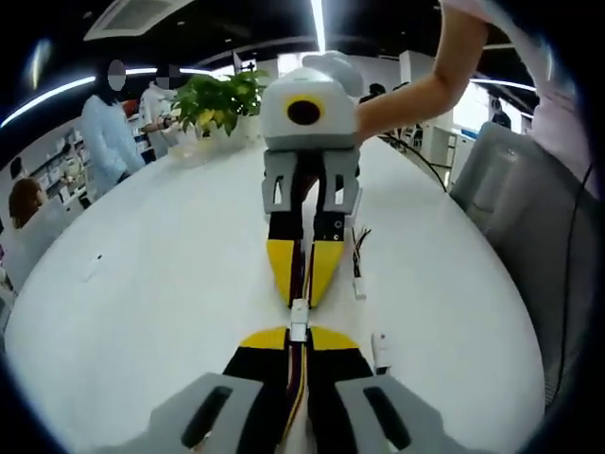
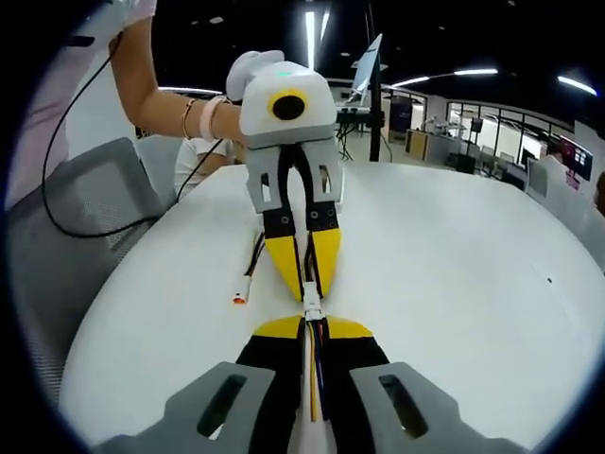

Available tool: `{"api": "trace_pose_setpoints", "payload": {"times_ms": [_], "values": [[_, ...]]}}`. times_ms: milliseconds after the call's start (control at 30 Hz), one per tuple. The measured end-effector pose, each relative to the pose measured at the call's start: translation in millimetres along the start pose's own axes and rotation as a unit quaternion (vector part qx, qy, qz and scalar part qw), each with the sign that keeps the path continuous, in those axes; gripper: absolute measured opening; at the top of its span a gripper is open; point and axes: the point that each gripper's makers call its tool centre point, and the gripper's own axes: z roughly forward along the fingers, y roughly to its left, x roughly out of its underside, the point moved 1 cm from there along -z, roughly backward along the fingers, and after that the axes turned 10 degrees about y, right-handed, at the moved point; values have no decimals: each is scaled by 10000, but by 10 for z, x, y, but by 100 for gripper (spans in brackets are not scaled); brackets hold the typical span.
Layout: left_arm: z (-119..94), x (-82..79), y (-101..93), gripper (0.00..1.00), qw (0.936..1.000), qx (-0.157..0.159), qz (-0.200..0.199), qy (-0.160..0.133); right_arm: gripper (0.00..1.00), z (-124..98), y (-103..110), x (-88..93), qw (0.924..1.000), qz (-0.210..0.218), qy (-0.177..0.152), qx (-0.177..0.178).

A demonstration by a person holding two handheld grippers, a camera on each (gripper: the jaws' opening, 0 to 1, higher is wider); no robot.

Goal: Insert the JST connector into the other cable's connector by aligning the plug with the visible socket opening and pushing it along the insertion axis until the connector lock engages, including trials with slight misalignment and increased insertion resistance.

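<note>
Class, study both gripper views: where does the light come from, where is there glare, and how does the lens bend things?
Left gripper view: ceiling strip lights glare white, the white table looks washed out, its edge bows from fisheye distortion. Right gripper view: a bright ceiling strip against a dark ceiling, the table edge curves, and the joined connectors between the grippers stay sharp.

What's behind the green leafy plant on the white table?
Behind the green leafy plant on the white table, people stand by shelves. The plant's leaves cover whatever sits directly behind them.
</note>
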Motion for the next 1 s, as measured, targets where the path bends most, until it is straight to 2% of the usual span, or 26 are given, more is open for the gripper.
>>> {"api": "trace_pose_setpoints", "payload": {"times_ms": [633, 1000], "values": [[42, 46, -15, 0, 9998, -32, 135, 155, 4, 46, -56, 51, 9999, -6, 116, 43], [53, 50, -10, 0, 9999, -19, -5, 146, 4, 59, -24, 59, 9999, 4, 133, 42]]}}
